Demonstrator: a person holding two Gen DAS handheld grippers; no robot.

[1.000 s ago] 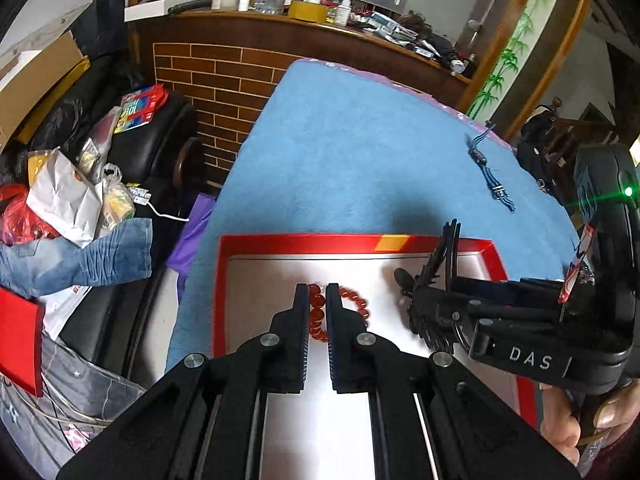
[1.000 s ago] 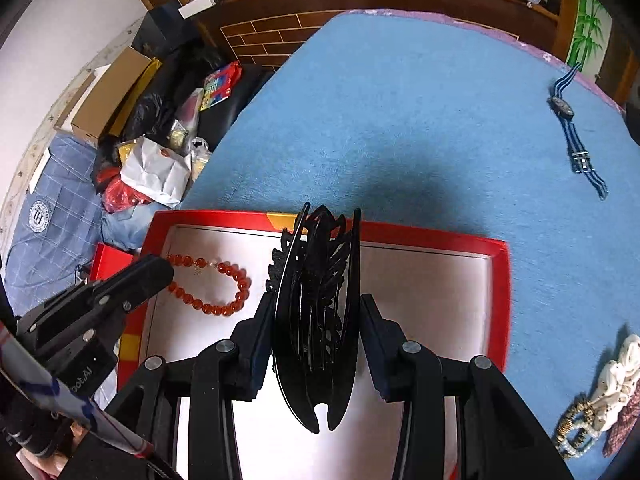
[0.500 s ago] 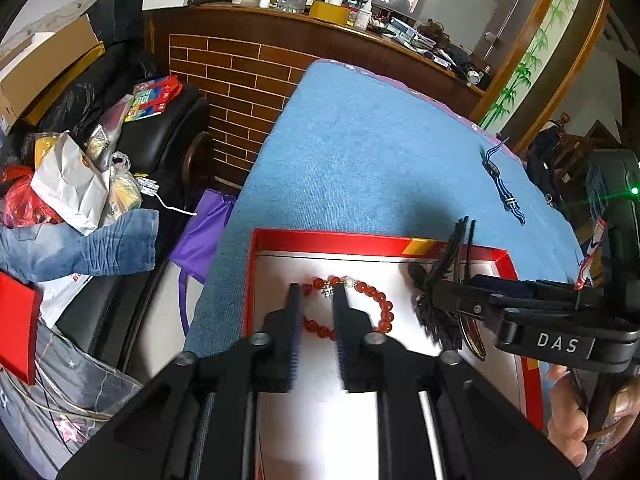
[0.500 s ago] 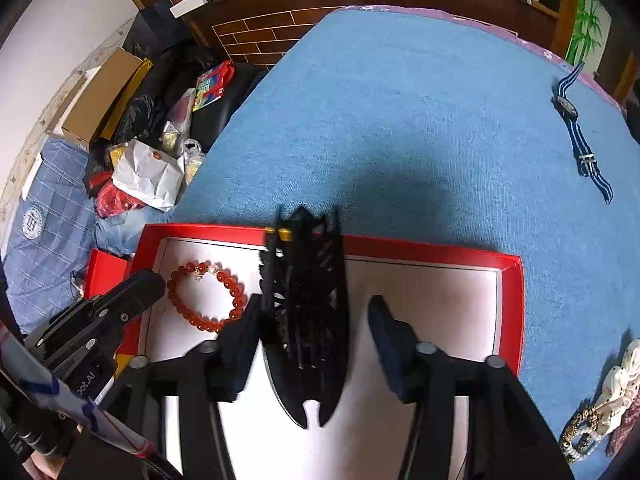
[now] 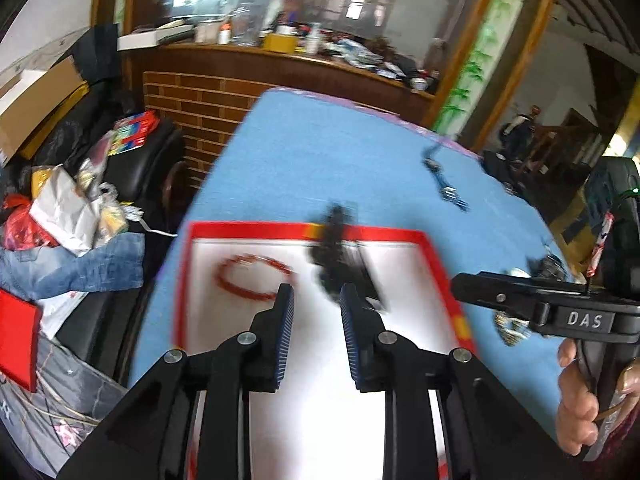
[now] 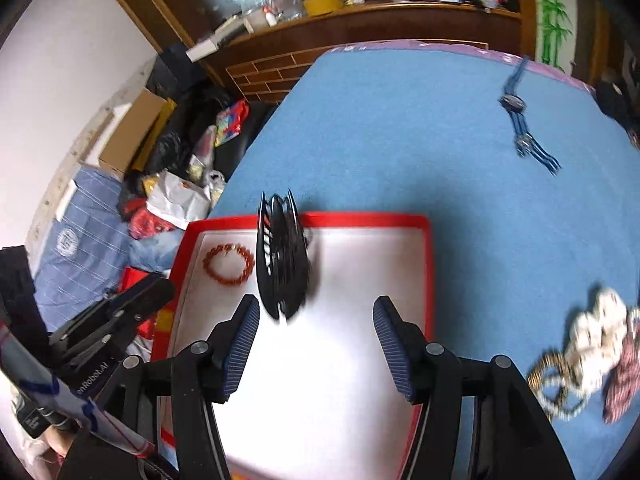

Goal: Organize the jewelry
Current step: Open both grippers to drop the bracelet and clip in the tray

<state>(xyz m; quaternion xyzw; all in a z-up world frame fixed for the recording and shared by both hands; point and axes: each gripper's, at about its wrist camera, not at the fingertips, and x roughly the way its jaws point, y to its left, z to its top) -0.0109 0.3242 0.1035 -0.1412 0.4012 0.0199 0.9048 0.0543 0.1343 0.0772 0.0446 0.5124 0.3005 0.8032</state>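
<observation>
On the white floor of the red-rimmed tray, a ring of red beads lies beside a black plastic hair claw. The left gripper and right gripper both have open jaws holding nothing.

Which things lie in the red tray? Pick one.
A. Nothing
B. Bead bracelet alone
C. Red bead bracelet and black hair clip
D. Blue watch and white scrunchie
C: in the right wrist view the bracelet and the hair clip both lie inside the tray, while the watch lies out on the blue cloth.
</observation>
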